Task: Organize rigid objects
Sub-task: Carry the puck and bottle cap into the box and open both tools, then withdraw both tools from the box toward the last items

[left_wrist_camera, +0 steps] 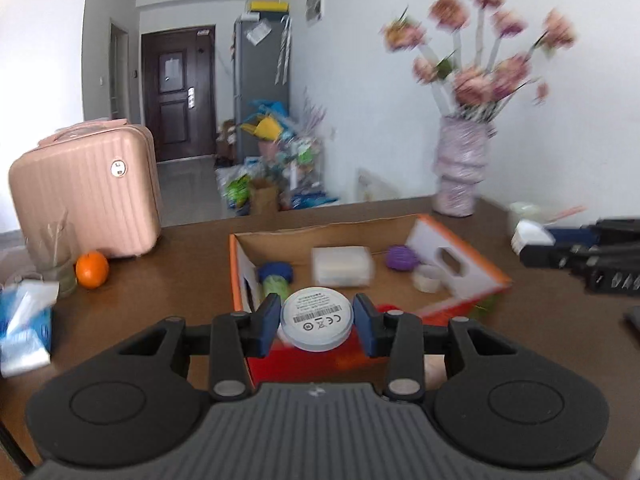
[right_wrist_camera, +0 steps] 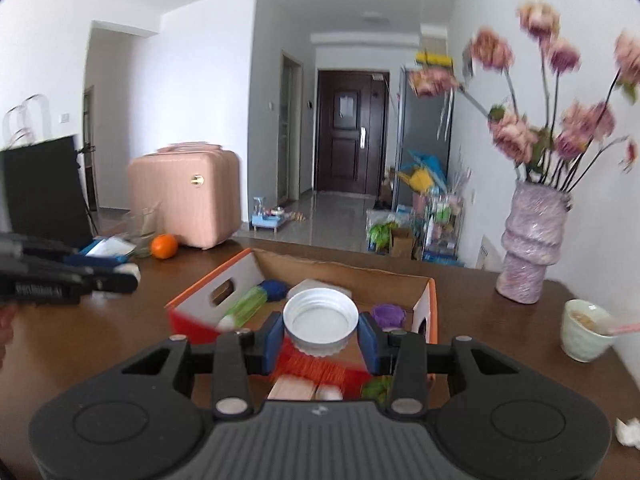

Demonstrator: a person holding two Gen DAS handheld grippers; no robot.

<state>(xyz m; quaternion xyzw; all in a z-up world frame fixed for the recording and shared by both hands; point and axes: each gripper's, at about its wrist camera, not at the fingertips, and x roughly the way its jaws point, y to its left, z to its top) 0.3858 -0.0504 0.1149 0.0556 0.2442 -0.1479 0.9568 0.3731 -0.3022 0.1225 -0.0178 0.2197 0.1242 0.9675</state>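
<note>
a round white disc (left_wrist_camera: 316,324) is clamped between the left gripper (left_wrist_camera: 316,325) pads, a white jar lid (right_wrist_camera: 321,322) between the right gripper (right_wrist_camera: 321,338) pads, both carried just short of the cardboard box (left_wrist_camera: 464,276) ahead, presumably so they can be dropped among the sorted items.

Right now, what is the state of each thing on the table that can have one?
Left gripper: shut on the white disc.
Right gripper: shut on the white lid, hollow side showing.
Box: open, things inside.
Suitcase: closed, upright.
Vase: upright, holding flowers.
Cup: upright, something inside.
Door: closed.
</note>
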